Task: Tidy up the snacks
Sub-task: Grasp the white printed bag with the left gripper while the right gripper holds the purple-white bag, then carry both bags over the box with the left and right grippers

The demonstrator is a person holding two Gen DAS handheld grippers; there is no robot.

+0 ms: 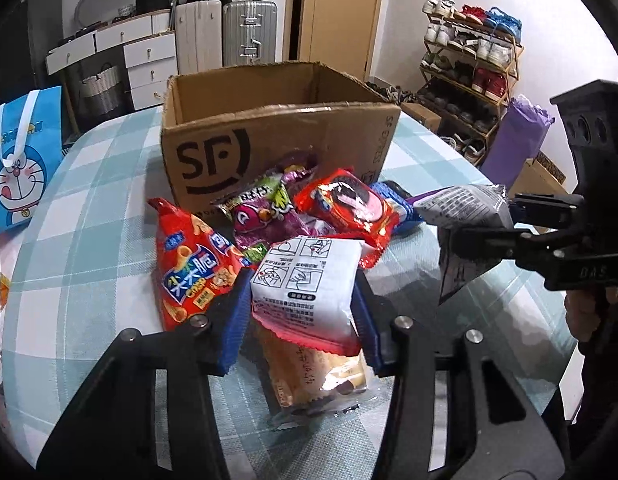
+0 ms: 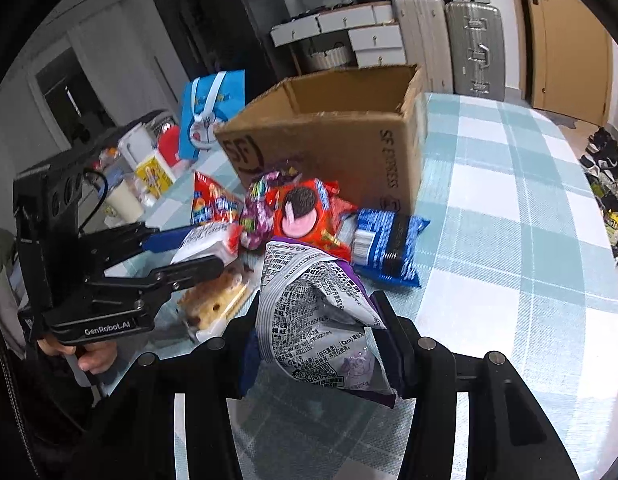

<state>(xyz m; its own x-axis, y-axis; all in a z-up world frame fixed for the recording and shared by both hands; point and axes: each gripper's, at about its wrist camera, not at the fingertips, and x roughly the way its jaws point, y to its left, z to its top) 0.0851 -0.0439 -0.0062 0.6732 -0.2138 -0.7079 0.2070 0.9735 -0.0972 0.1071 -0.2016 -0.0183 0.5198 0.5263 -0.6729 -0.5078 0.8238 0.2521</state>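
My left gripper point(image 1: 303, 292) is shut on a white snack packet point(image 1: 309, 276) with a red serrated edge, its blue pads pressing both sides. Right under it a clear pastry packet point(image 1: 321, 376) lies on the table. My right gripper point(image 2: 317, 312) is shut on a grey and purple printed bag point(image 2: 321, 308), held above the tablecloth. In front of the open SF cardboard box point(image 1: 277, 128) lie an orange-red chip bag point(image 1: 193, 268), a purple candy bag point(image 1: 265, 212), a red Oreo pack point(image 1: 349, 208) and a blue Oreo pack point(image 2: 389, 244). The box's inside is hidden.
The table point(image 2: 509, 200) has a teal and white checked cloth. A blue cartoon gift bag point(image 1: 21, 160) stands at its left edge, with cups and small containers point(image 2: 141, 176) nearby. Suitcases, drawers and a shoe rack point(image 1: 469, 72) stand behind the table.
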